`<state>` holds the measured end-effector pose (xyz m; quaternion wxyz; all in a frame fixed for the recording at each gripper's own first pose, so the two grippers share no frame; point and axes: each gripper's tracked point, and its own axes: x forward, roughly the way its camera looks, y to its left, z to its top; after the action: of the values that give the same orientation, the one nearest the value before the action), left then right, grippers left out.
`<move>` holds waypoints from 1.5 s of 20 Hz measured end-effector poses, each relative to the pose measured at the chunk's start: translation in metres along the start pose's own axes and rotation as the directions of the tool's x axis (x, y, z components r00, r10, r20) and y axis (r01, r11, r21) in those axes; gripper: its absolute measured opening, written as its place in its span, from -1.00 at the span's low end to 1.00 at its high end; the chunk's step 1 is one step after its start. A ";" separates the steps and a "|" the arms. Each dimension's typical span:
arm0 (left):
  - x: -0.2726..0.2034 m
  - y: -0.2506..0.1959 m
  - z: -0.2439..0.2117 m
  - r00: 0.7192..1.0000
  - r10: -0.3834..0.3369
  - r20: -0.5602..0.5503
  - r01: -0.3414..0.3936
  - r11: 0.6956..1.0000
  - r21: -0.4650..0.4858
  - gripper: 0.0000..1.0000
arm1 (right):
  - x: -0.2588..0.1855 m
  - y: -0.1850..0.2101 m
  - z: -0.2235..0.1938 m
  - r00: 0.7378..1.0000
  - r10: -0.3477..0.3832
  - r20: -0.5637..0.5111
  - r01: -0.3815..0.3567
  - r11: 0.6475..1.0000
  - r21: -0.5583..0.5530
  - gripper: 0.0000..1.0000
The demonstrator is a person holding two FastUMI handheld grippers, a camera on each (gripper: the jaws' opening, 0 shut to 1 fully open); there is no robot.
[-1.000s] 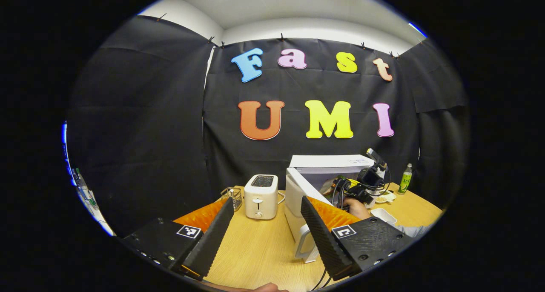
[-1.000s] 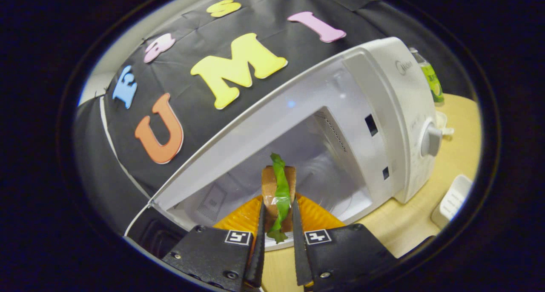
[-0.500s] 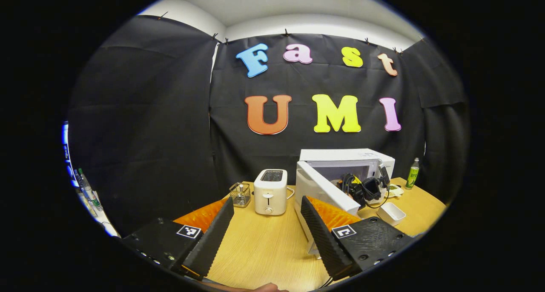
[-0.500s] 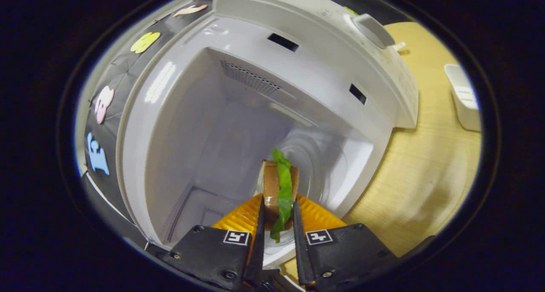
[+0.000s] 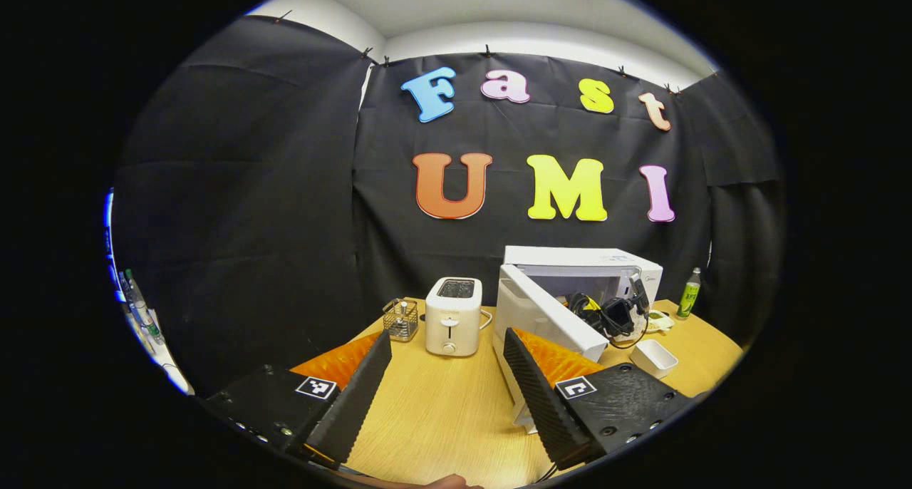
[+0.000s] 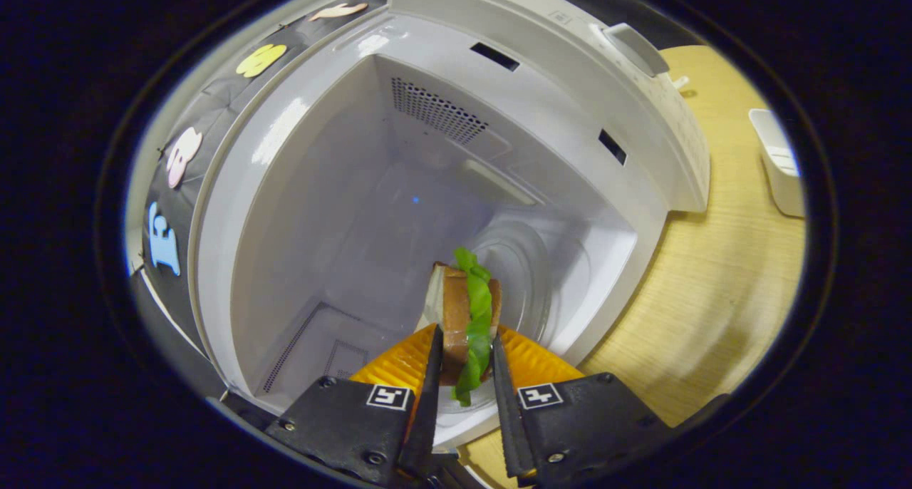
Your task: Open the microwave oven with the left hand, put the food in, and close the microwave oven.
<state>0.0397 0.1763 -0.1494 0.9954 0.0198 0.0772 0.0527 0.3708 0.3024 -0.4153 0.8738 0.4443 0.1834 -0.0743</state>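
The table is carrying everything here, a light wood top running out toward the far wall. Sitting on it toward the far right is the microwave oven, and its door is swinging out toward the near side, so the opening step looks done already. That's presumably why the cavity is gaping wide in the right gripper view, with the glass turntable showing on its floor.

Just left of the microwave oven a toaster is standing, with a little wire basket beside it on the far left. Over on the right, a white tray is lying near the table edge and a green bottle is standing farther back.

The right gripper is reaching into the mouth of the cavity, tilted steeply so the whole oven looks rolled over. Its fingers are pinching narrow on the sandwich, gripping the bread on both flat sides with the lettuce squeezed in the middle, probably so the filling isn't sliding out. The sandwich is hanging over the front of the oven floor, not set down yet.

The left gripper is hovering low over the near table, well apart from the door, fingers spread wide and holding nothing. Probably parked there to stay clear until it's time to shut the door.
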 end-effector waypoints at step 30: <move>0.026 0.063 -0.047 0.992 0.086 0.096 -0.089 0.995 0.035 0.72 | -0.180 -0.006 0.094 0.989 0.081 0.126 0.032 0.708 -0.705 0.82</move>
<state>0.0515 0.2428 -0.1972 0.9941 0.0452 0.0302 0.0938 0.2274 0.2171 -0.3001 0.9891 0.0725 0.1268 -0.0197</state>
